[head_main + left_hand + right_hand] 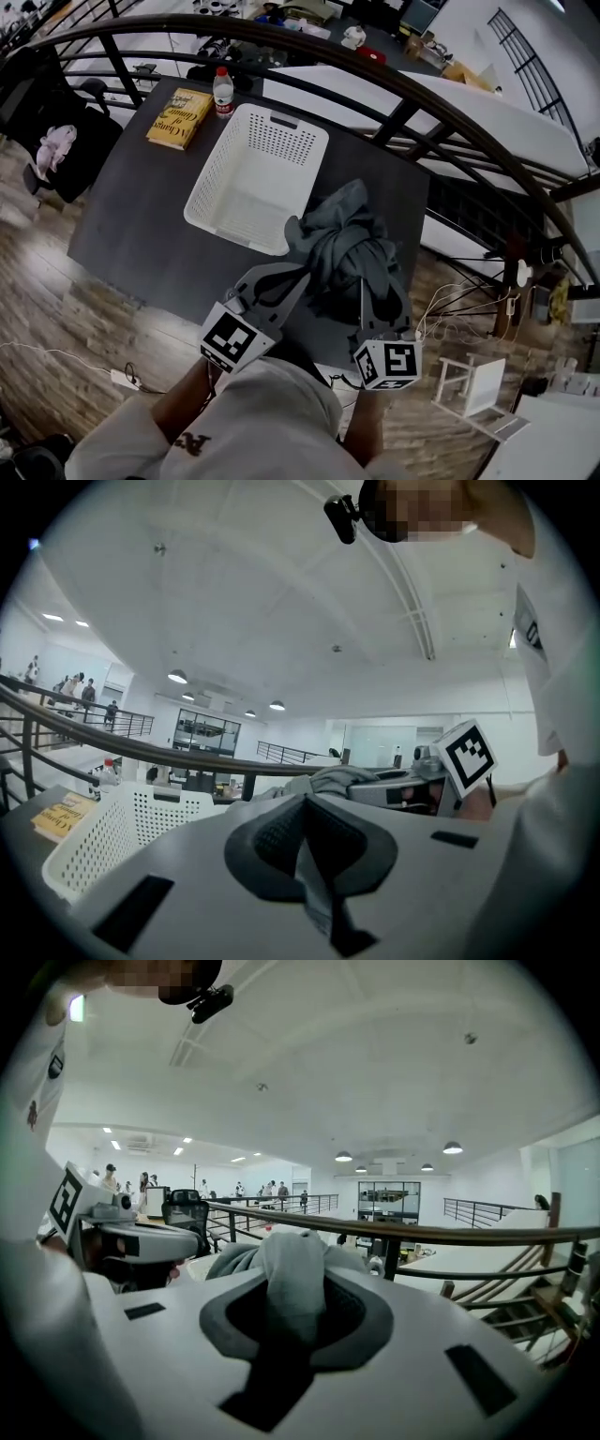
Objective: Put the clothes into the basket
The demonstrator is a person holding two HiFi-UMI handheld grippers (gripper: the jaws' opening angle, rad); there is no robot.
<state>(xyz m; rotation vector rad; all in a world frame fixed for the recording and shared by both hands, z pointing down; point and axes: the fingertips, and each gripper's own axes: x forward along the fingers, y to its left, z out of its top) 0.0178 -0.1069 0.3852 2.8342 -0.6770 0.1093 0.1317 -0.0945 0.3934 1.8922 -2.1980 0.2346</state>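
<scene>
A bundled grey garment (345,242) hangs between both grippers, just off the near right corner of the white perforated basket (255,176) on the dark table (141,234). My left gripper (298,274) is shut on a thin fold of the cloth (309,860), pinched between the dark pads. My right gripper (367,283) is shut on a thicker bunch of the same garment (294,1279), which bulges up out of its jaws. In the left gripper view the basket (103,841) lies to the left. The basket's inside looks bare.
A yellow book (180,117) and a plastic bottle (223,92) lie at the table's far edge beyond the basket. A curved black railing (394,80) runs behind the table. A black chair (56,141) stands at the left, a white stool (473,384) at the right.
</scene>
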